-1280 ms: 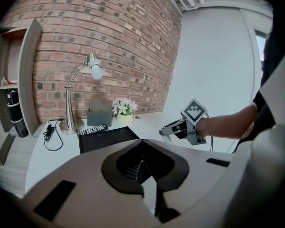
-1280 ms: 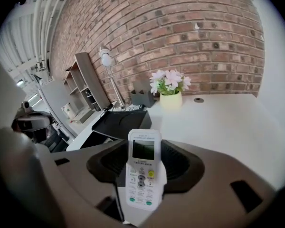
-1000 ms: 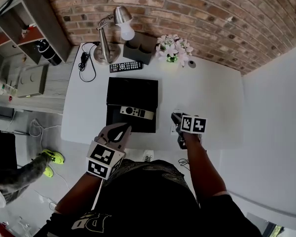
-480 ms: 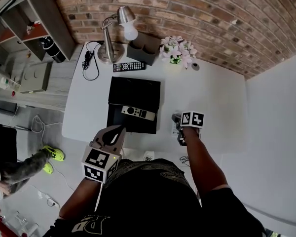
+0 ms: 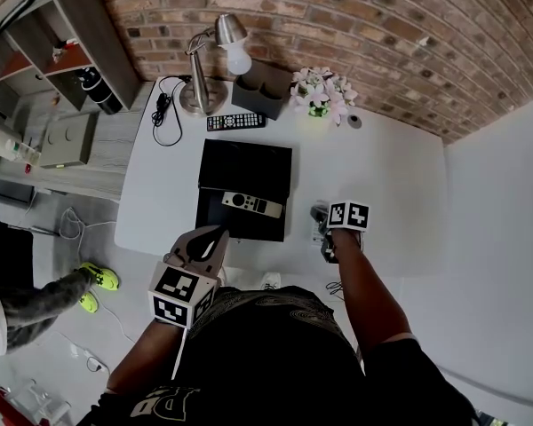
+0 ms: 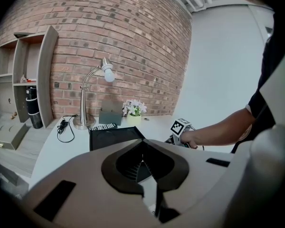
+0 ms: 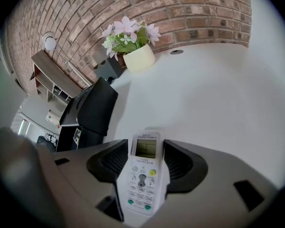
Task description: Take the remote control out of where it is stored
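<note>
On the surface [image 5: 382, 176]: we see a black box [image 5: 244, 162] with its lid open, close to our edge.
Grey remote [image 5: 250, 205]: it lies flat inside the black box, across the half nearest us.
Right gripper [image 7: 143, 151]: our jaws pinch a white remote control [image 7: 141, 184] by its two long sides.
White remote control: it has a little screen and coloured buttons. Its screen end sticks out past the jaws. It is outside the black box, just to the right of it. We cannot tell if it touches the surface.
Left gripper [image 6: 143, 148]: our jaws are pressed together with nothing between them. It sits at the near edge of the surface, just in front of the box's left corner.
Black remote [image 5: 236, 122]: it lies on the surface behind the box, beside the lamp's foot.
Desk lamp [image 5: 204, 69]: it stands at the back by the brick wall [image 5: 382, 25], with a bare bulb.
Flowers [image 5: 318, 91]: pink and white, in a pale pot at the back.
Dark holder [image 5: 256, 87]: it stands between the lamp and the flowers.
Black cord [image 5: 163, 109]: it lies bunched up left of the lamp.
Shelf [image 5: 80, 25]: it stands left of the surface, with a black bottle [image 5: 96, 91] by it.
Green shoes [image 5: 93, 282]: someone's feet are on the floor [image 5: 35, 256] to our left.
</note>
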Available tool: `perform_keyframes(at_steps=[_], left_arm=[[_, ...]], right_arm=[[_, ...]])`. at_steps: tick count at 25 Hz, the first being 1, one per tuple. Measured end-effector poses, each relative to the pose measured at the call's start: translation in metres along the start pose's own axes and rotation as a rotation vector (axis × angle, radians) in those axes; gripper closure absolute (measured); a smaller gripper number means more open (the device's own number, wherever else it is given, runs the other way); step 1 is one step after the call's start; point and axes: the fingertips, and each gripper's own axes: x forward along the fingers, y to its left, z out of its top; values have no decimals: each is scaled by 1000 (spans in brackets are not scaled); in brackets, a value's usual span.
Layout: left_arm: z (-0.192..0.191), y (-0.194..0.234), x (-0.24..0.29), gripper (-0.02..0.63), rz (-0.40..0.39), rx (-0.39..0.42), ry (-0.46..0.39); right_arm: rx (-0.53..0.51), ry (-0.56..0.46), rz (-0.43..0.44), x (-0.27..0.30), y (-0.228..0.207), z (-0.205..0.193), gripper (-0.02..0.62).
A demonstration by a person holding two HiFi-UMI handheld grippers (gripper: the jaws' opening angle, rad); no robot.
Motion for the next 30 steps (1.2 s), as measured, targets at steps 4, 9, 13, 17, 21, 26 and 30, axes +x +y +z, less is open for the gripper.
perform_keyframes(at_steps=[4, 9, 13, 17, 21, 26, 30], left_arm=[[1, -3, 1, 600, -17, 6, 5], [10, -4, -2, 600, -28, 28, -34], [14, -2, -4, 600, -36, 41, -45], [18, -1, -8, 600, -58, 60, -61], [21, 0, -12, 600, -70, 74, -70], [18, 7, -20, 600, -70, 65, -58], [10, 15, -26, 600, -65, 67, -41]], right_arm=[[-13, -33, -4, -11, 0, 1, 374], [-37, -129, 71, -42, 20, 7, 374], [-126, -265, 237, -84, 70, 11, 376], [-238, -356, 347, -124, 125, 3, 376], [-361, -418, 353, -147, 165, -6, 464], [-507, -453, 361, -156, 206, -23, 589], [-586, -445, 383, -156, 232, -35, 589]])
